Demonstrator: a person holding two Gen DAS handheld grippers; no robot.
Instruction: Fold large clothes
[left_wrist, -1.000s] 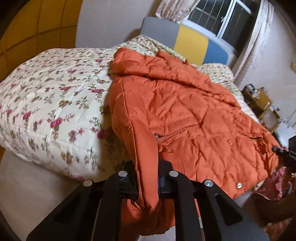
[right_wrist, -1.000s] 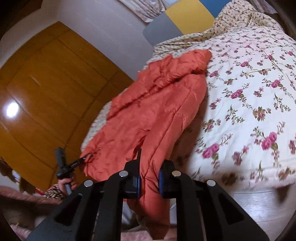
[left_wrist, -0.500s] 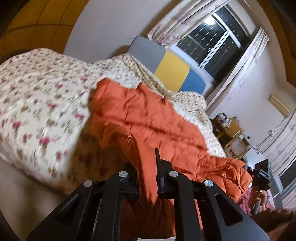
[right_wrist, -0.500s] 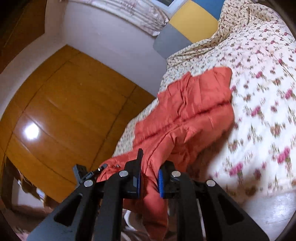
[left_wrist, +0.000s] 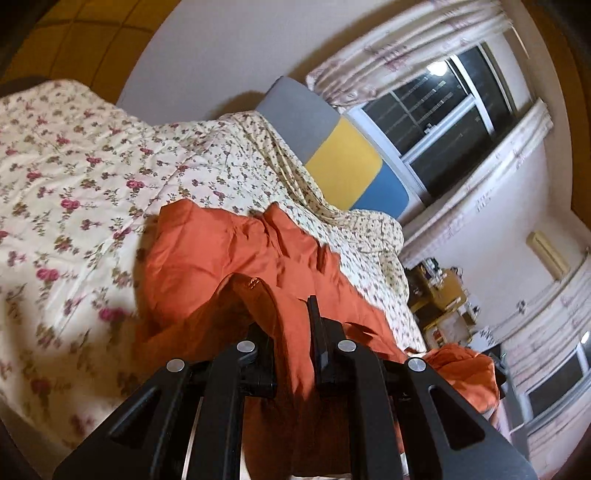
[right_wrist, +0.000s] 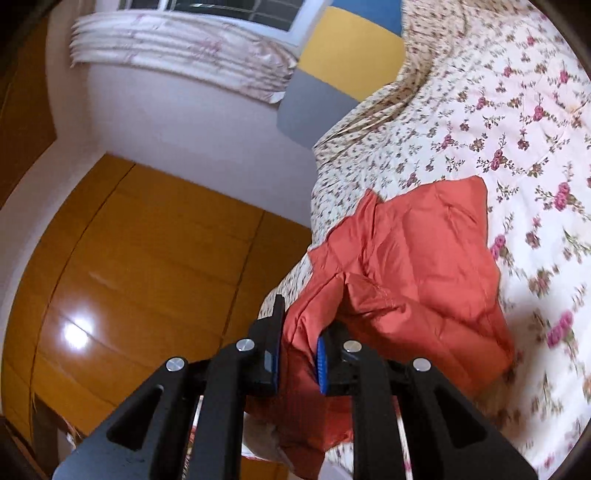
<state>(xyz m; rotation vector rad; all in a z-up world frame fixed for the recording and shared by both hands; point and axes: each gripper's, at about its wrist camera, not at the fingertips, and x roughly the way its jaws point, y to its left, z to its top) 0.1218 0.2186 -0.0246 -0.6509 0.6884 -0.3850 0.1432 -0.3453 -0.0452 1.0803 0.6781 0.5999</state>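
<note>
Orange jacket (left_wrist: 229, 258): puffy quilted garment, its far part lying on the floral quilt (left_wrist: 66, 177) ahead of both grippers, its near part lifted off the bed.
Left gripper (left_wrist: 293, 332): clamped on a fold of the orange fabric, which rises between its fingers and hangs below them.
Right gripper (right_wrist: 299, 339): pinching another bunched edge of the same jacket; blue pads (right_wrist: 322, 360) press the cloth.
Headboard (left_wrist: 343, 162): grey, yellow and blue panels beyond the jacket.
Writing: none readable on the jacket or elsewhere.
</note>
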